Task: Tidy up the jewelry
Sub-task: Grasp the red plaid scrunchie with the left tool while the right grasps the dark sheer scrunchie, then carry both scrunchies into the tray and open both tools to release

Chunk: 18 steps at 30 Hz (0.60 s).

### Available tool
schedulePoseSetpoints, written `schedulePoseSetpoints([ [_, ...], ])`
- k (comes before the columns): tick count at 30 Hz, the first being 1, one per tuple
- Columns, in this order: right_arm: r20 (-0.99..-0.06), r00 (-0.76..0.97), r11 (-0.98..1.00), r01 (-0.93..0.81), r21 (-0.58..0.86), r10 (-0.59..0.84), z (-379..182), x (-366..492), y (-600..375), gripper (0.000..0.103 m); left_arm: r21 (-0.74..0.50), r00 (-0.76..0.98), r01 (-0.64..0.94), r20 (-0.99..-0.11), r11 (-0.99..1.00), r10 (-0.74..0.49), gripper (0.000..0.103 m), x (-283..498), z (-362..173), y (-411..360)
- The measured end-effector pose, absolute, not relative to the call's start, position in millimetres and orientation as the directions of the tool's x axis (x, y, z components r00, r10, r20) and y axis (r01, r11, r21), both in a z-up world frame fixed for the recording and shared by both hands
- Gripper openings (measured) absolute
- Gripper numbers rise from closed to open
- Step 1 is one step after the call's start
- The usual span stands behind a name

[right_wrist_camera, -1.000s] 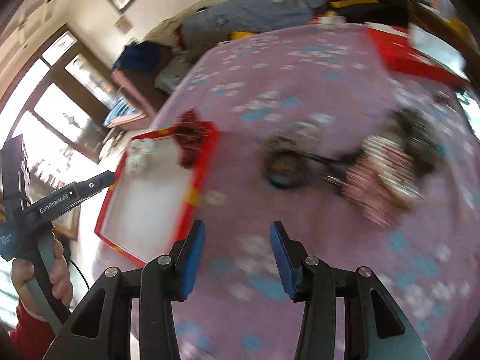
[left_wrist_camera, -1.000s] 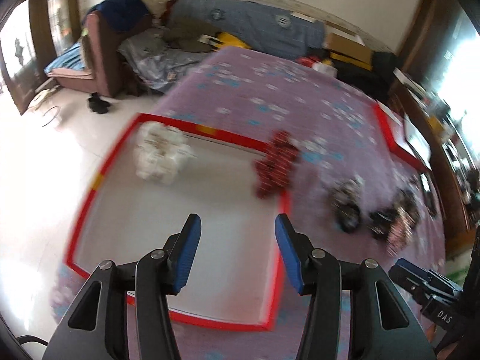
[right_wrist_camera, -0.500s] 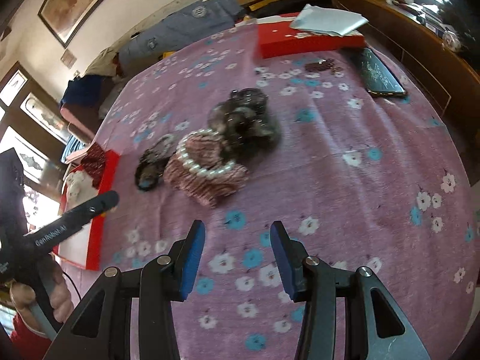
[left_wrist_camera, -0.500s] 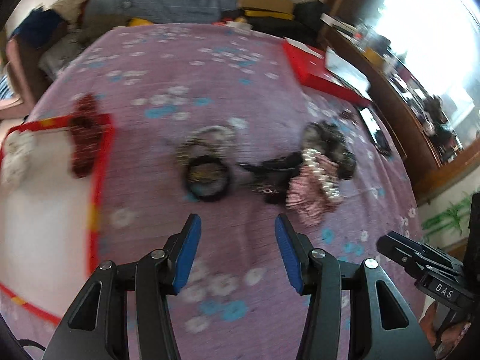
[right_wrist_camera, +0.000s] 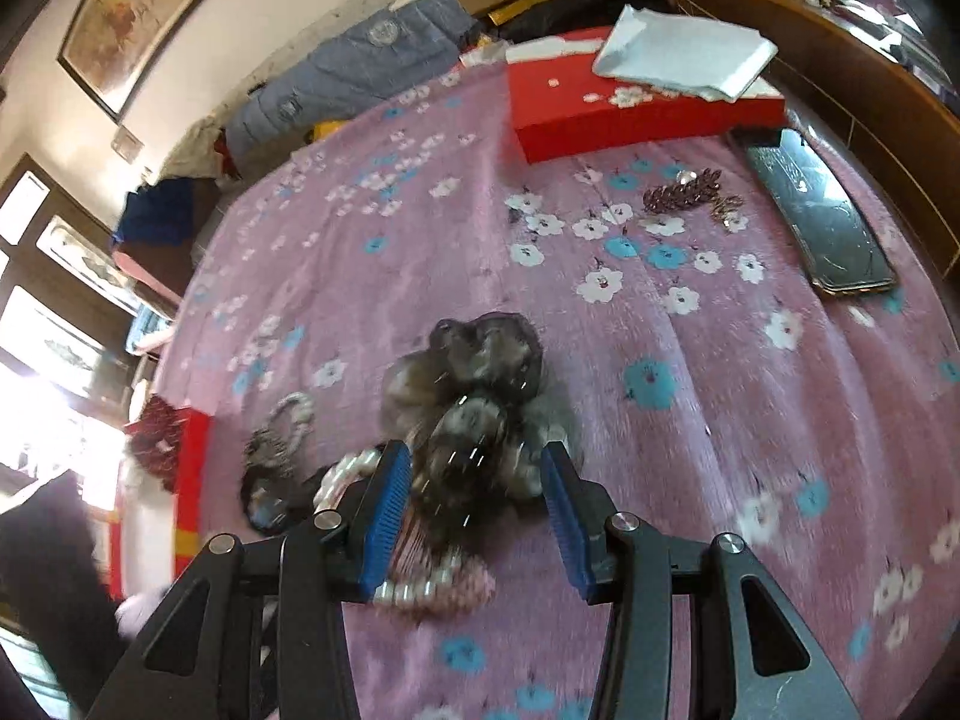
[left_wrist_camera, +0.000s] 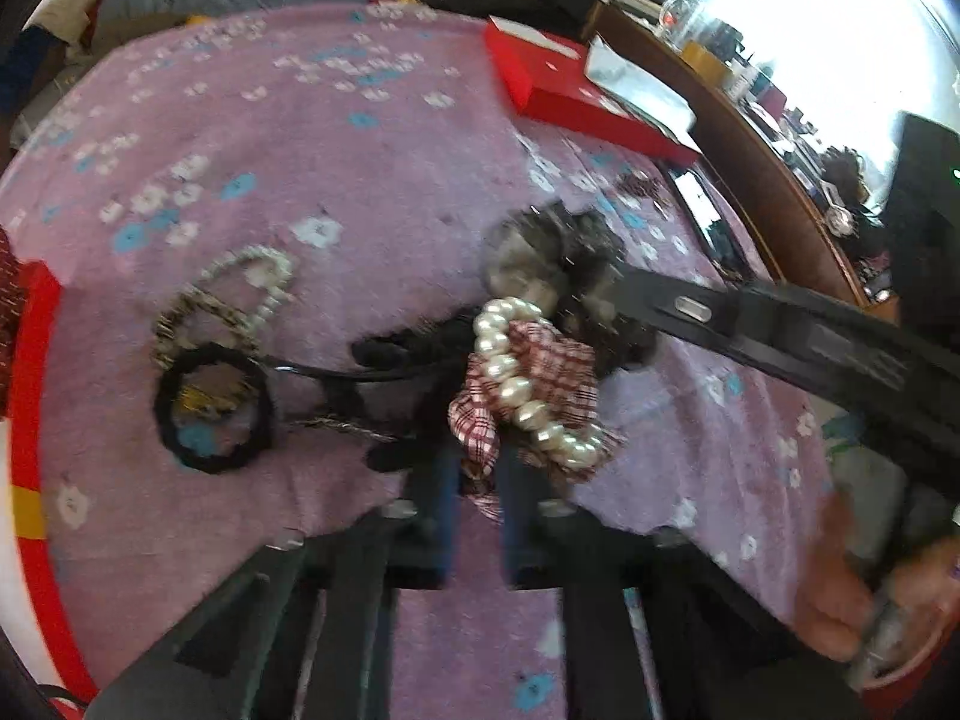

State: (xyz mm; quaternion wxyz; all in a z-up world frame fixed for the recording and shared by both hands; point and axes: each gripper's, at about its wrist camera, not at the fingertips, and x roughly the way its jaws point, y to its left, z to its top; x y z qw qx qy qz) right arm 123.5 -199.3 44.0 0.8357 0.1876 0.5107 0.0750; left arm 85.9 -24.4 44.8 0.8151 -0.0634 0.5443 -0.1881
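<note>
Now my left gripper (left_wrist_camera: 477,480) pinches the plaid scrunchie (left_wrist_camera: 540,384); right jaws gape (pearls may slide off).

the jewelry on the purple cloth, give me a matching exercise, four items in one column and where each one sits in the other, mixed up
Items:
1. plaid scrunchie
2. dark fluffy hair tie
3. black hair band
4. phone

Places:
A. by the wooden edge, past the red box
B. between the open jaws of the right gripper
C. pinched at its near edge by the left gripper
D. flat on the cloth near the red-rimmed tray

Pairs: 1-C, 2-B, 3-D, 4-A
</note>
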Motion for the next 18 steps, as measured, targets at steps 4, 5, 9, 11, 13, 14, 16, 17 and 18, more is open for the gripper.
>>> schedulePoseSetpoints([
  [4, -0.829, 0.427, 0.888, 0.114, 0.445, 0.36, 24, 134, -209, 0.014, -0.313, 0.322, 0.254, -0.865, 0.915, -0.385, 0.005, 70, 52, -29],
  [5, -0.82, 0.43, 0.874, 0.127, 0.47, 0.379, 24, 130, -214, 0.011, -0.318, 0.316, 0.257, -0.865, 0.912, -0.391, 0.005, 64, 56, -28],
  [9, -0.816, 0.432, 0.87, 0.128, 0.477, 0.384, 31, 103, -226, 0.008, -0.329, 0.313, 0.259, -0.861, 0.908, -0.401, 0.005, 32, 74, -15],
  [11, -0.822, 0.432, 0.881, 0.115, 0.459, 0.372, 36, 81, -230, 0.008, -0.318, 0.334, 0.263, -0.856, 0.911, -0.395, 0.005, 14, 86, -4],
  [13, -0.823, 0.437, 0.89, 0.097, 0.445, 0.364, 45, 56, -235, 0.008, -0.302, 0.362, 0.257, -0.851, 0.918, -0.381, 0.005, -3, 99, 11],
  [14, -0.821, 0.44, 0.893, 0.089, 0.442, 0.363, 48, 44, -238, 0.008, -0.302, 0.37, 0.252, -0.848, 0.92, -0.38, 0.005, -9, 103, 18],
  [16, -0.816, 0.445, 0.892, 0.078, 0.445, 0.369, 54, 18, -242, 0.008, -0.306, 0.387, 0.226, -0.843, 0.925, -0.374, 0.005, -21, 111, 38],
  [17, -0.813, 0.444, 0.889, 0.076, 0.452, 0.376, 56, 7, -244, 0.008, -0.306, 0.392, 0.215, -0.843, 0.928, -0.368, 0.005, -25, 113, 45],
  [18, -0.81, 0.442, 0.883, 0.076, 0.463, 0.386, 57, -3, -245, 0.008, -0.303, 0.397, 0.198, -0.845, 0.932, -0.359, 0.005, -29, 114, 55],
])
